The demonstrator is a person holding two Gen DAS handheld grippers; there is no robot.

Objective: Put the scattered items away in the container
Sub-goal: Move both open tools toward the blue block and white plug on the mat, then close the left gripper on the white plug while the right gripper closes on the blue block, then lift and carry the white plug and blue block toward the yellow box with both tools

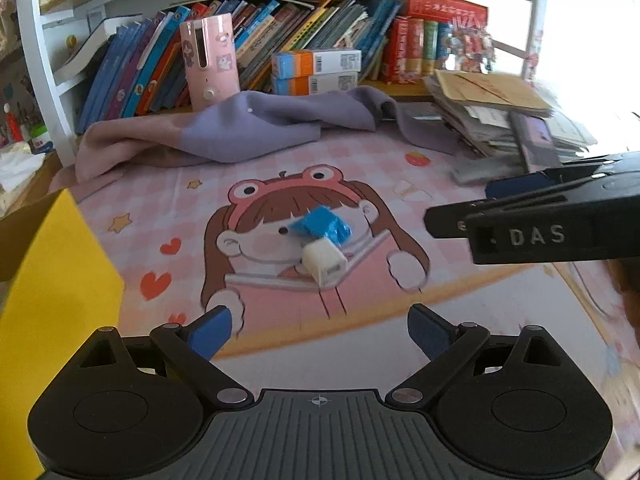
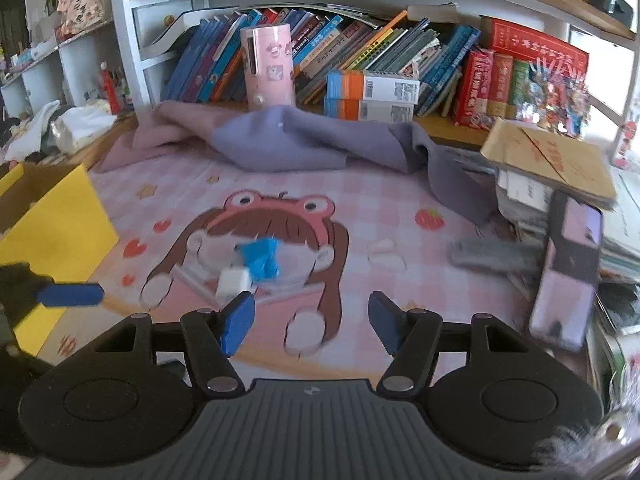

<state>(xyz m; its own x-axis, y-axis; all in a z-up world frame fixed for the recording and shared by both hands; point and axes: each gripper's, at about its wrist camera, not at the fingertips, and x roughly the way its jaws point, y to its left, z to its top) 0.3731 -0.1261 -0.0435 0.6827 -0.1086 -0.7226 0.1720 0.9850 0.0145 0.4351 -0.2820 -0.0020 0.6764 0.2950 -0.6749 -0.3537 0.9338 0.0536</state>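
A white charger plug (image 1: pixel 325 266) and a crumpled blue wrapper (image 1: pixel 322 226) lie touching on the pink cartoon mat (image 1: pixel 160 208). My left gripper (image 1: pixel 320 330) is open and empty, just short of them. A yellow box (image 1: pixel 48 280) stands at the left. In the right wrist view the plug (image 2: pixel 233 282) and wrapper (image 2: pixel 260 260) lie ahead left of my open, empty right gripper (image 2: pixel 312 320). The yellow box (image 2: pixel 52 236) is at the left. A small white piece (image 2: pixel 384 254) lies further right on the mat.
A purple-pink cloth (image 1: pixel 240 128) is bunched at the mat's far edge, before a bookshelf (image 1: pixel 280 32) and a pink canister (image 1: pixel 210 60). A stack of papers and envelopes (image 2: pixel 560 184) and a grey remote (image 2: pixel 492 258) crowd the right side.
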